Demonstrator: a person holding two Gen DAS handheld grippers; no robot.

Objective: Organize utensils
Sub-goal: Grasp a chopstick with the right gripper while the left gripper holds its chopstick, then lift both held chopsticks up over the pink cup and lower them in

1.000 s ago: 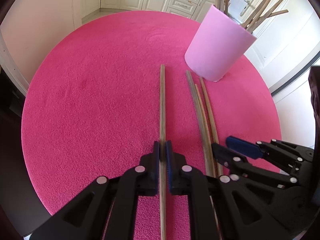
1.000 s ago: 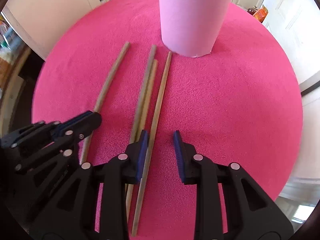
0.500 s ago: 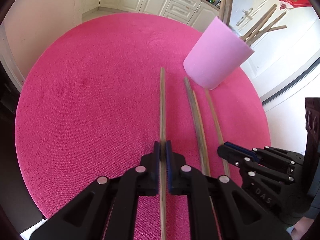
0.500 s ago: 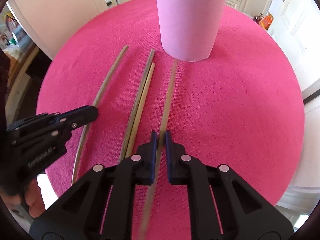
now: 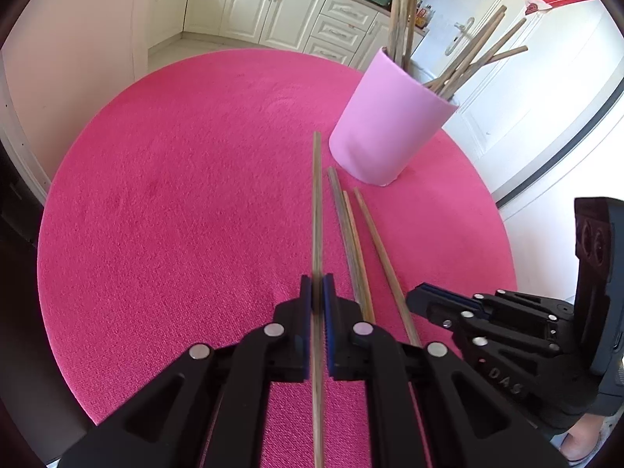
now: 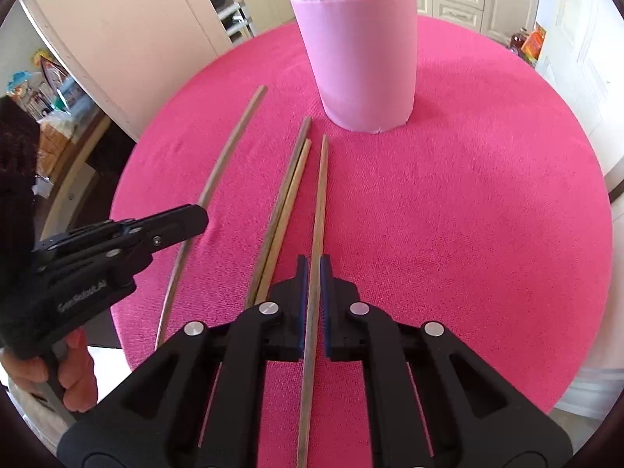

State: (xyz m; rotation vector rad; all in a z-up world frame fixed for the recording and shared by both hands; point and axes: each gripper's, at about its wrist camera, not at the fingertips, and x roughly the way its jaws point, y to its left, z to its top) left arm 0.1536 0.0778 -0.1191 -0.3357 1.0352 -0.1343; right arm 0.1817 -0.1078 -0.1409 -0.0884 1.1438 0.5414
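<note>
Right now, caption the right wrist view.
Right gripper clamps one wooden chopstick below the pink cylindrical holder.

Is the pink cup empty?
No, the pink cup has a bunch of wooden sticks poking out of its top.

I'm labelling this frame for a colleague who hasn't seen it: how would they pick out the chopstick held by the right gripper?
Start at the pink cup on the magenta table cover. Four wooden chopsticks fan toward the camera in front of it. The chopstick wanted is the rightmost, pinched in the right gripper, beside a touching pair lying loose.
</note>
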